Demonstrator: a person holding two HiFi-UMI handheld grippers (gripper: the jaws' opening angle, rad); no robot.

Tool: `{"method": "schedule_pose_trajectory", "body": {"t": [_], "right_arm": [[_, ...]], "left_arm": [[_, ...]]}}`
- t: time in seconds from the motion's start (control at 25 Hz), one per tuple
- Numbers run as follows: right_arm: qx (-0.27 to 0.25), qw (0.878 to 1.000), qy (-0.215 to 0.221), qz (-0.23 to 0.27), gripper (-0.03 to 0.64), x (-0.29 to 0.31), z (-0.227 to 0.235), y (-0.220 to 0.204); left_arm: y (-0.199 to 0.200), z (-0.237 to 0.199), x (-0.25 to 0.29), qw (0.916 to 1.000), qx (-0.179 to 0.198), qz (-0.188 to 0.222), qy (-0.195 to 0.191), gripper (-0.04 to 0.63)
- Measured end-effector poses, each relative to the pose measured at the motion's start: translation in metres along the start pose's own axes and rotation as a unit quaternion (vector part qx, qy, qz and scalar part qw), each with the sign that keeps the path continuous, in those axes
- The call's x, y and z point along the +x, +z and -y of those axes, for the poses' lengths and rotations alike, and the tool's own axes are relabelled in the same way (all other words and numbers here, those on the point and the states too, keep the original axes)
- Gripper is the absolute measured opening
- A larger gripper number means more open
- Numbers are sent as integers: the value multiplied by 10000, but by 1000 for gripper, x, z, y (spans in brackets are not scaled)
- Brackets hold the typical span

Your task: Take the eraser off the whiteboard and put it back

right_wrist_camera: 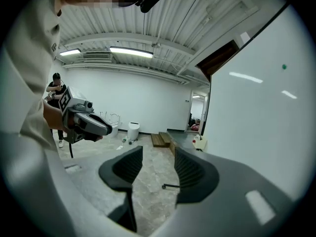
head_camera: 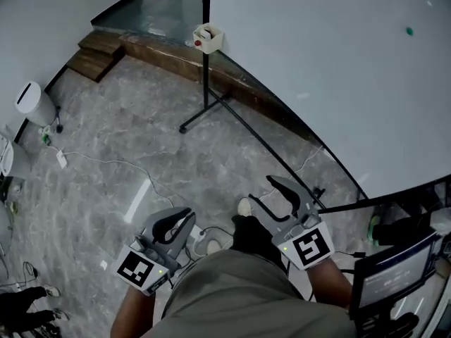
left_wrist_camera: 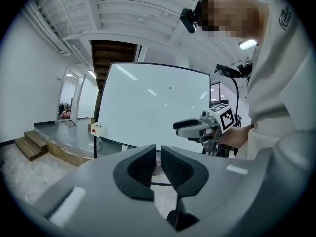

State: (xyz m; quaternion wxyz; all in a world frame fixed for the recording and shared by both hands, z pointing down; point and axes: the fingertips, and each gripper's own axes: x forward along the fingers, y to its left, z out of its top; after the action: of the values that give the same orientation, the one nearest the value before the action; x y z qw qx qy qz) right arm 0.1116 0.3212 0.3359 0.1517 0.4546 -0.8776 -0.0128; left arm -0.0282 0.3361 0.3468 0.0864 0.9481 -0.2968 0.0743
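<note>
The whiteboard (head_camera: 331,69) fills the upper right of the head view and stands on a black stand. A small green spot (head_camera: 409,30) sits high on it. A white box with a red spot (head_camera: 208,37) hangs at the board's left corner, and I cannot make out an eraser. My left gripper (head_camera: 184,215) is held low over the floor, its jaws together with only a thin slit (left_wrist_camera: 158,157) and nothing in it. My right gripper (head_camera: 261,189) is open and empty (right_wrist_camera: 159,157), short of the board. Both are well away from the board face (left_wrist_camera: 153,107).
The stand's black legs (head_camera: 211,111) spread across the marble floor. Wooden steps (head_camera: 95,55) and a white bin (head_camera: 35,104) lie at the left, with cables on the floor. A monitor (head_camera: 394,273) is at the lower right. A person (right_wrist_camera: 55,90) stands far back.
</note>
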Motion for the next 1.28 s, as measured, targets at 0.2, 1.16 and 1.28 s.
{"method": "schedule_pose_trajectory", "body": {"t": [0.2, 1.16, 1.28], "right_arm": [[-151, 9999, -14, -40, 204, -45, -34, 17], [-189, 9992, 326, 156, 189, -226, -61, -18], [-194, 9988, 410, 161, 189, -239, -63, -26]], "left_arm": [[8, 35, -33, 9998, 62, 144, -148, 37], [-2, 233, -24, 9996, 108, -88, -234, 37], [-5, 248, -24, 9997, 134, -112, -176, 37]]}}
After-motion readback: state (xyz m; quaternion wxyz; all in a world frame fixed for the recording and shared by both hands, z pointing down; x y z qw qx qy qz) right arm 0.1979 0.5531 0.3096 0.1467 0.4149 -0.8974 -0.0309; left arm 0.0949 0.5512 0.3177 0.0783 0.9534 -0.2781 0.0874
